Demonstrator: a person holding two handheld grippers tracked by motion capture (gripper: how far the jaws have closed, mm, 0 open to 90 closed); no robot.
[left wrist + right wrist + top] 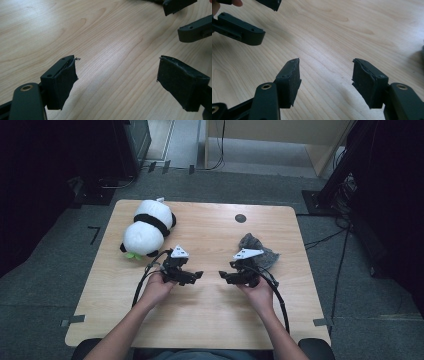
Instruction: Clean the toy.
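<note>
The left black two-jaw gripper (192, 276) is resting released in the person's left hand (159, 287), its jaws standing wide apart with bare wood between them; in the left gripper view its foam-faced pads (65, 82) are hovering just over the grain, touching nothing. Facing it, just across a short gap of bare wood, the right black two-jaw gripper (226, 277) is sitting in the right hand (260, 292), its jaws likewise parted and gripping nothing, with the pads (291, 81) showing clear wood between them. The two grippers are pointing their tips toward each other, near but apart. Just behind the right gripper, toward the far side, a crumpled dark grey cloth (260, 249) is lying on the light wooden table with rounded corners (210, 320), close to the gripper's grey three-cornered plate. Beyond the left gripper, farther off and to its outer side, a white and black plush panda toy (147, 227) is lying on its side. Behind the cloth, a small dark round hole (240, 218) is showing in the tabletop.
</note>
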